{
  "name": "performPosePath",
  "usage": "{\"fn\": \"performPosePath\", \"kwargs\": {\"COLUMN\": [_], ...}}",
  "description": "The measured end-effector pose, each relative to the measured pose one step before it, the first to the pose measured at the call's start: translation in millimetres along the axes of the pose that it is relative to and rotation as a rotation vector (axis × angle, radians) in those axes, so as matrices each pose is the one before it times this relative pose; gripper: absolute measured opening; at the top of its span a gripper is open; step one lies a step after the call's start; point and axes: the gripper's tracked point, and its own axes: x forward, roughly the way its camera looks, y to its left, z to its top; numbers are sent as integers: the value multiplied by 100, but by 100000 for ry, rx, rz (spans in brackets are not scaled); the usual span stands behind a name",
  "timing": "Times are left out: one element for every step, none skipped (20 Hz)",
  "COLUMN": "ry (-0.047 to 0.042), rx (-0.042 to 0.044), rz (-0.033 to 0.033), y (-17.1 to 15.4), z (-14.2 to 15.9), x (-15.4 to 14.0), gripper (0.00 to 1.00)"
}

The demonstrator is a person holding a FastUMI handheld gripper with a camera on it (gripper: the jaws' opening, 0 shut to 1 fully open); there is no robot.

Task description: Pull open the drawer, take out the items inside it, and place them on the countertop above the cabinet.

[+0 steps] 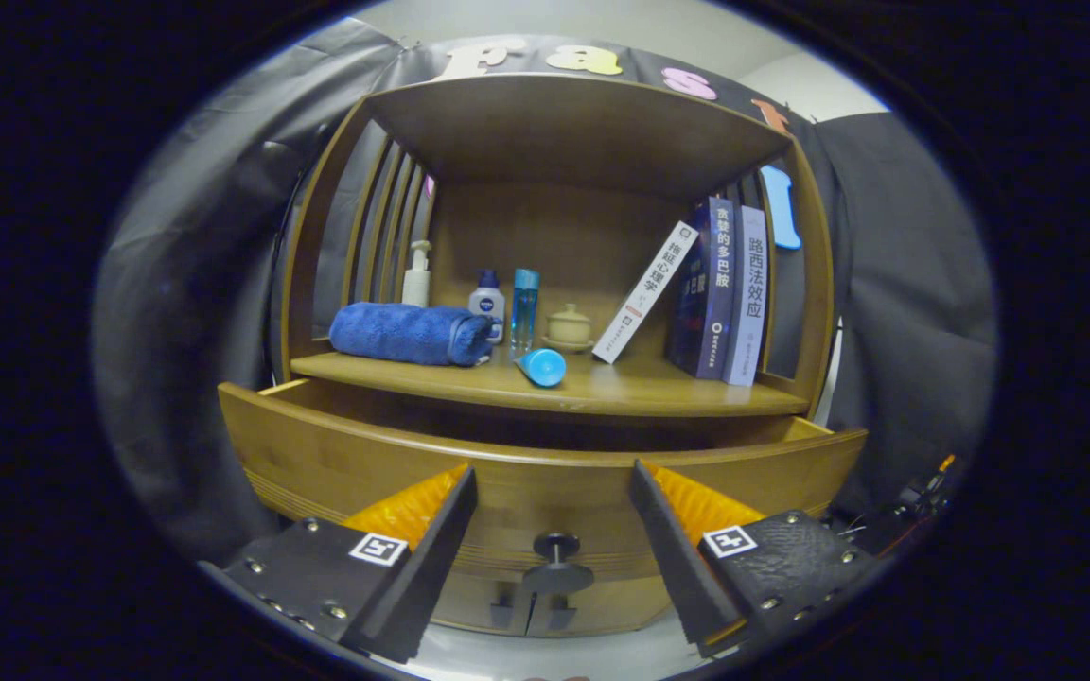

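A wooden cabinet stands ahead with its drawer (545,473) pulled out toward me; the drawer's inside is hidden behind its front panel. A dark round knob (555,547) sits on the drawer front, just ahead of and between my fingers. My gripper (553,482) is open, nothing between its fingers. On the countertop (640,388) above the drawer lie a rolled blue towel (410,333) and a light blue bottle (541,366) on its side.
At the back of the countertop stand a white pump bottle (416,274), a small white-and-blue bottle (487,303), a tall blue bottle (524,307) and a small lidded jar (568,327). One leaning book (646,293) and upright books (729,293) fill the right. A shelf roof (573,123) overhangs.
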Motion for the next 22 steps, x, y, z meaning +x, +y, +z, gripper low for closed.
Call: {"fn": "performPosePath", "kwargs": {"ry": [566, 768, 868, 275, 70, -96, 29, -163, 63, 219, 272, 425, 272, 478, 591, 636, -412, -567, -851, -30, -258, -74], "rx": [-385, -75, 369, 527, -41, -429, -336, 31, -101, 127, 380, -131, -304, -264, 303, 637, 821, -573, -738, -617, 18, 59], "rz": [17, -304, -364, -301, -325, -374, -247, 5, 127, 17, -16, 4, 49, 139, 76, 143, 517, 151, 109, -104, -81, 59], "y": [135, 64, 55, 59, 125, 52, 25, 48, 58, 32, 44, 72, 0, -25, 38, 59, 67, 16, -82, 55, -55, 54], "z": [-53, -4, -9, 99, 91, 122, -41, 102, -8, 47, 34, 18, 83, 35, 66, -45, 63, -45, 72, -104, 94, -61], "x": [403, 536, 522, 572, 648, 577, 571, 424, 435, 396, 317, 316, 447, 471, 350, 256, 368, -156, 90, -154, 22, -19], "gripper": [98, 98, 98, 98, 98, 98, 98, 98, 98, 98, 98, 98, 98, 98, 98, 98, 98, 98, 98, 98, 98, 98]}}
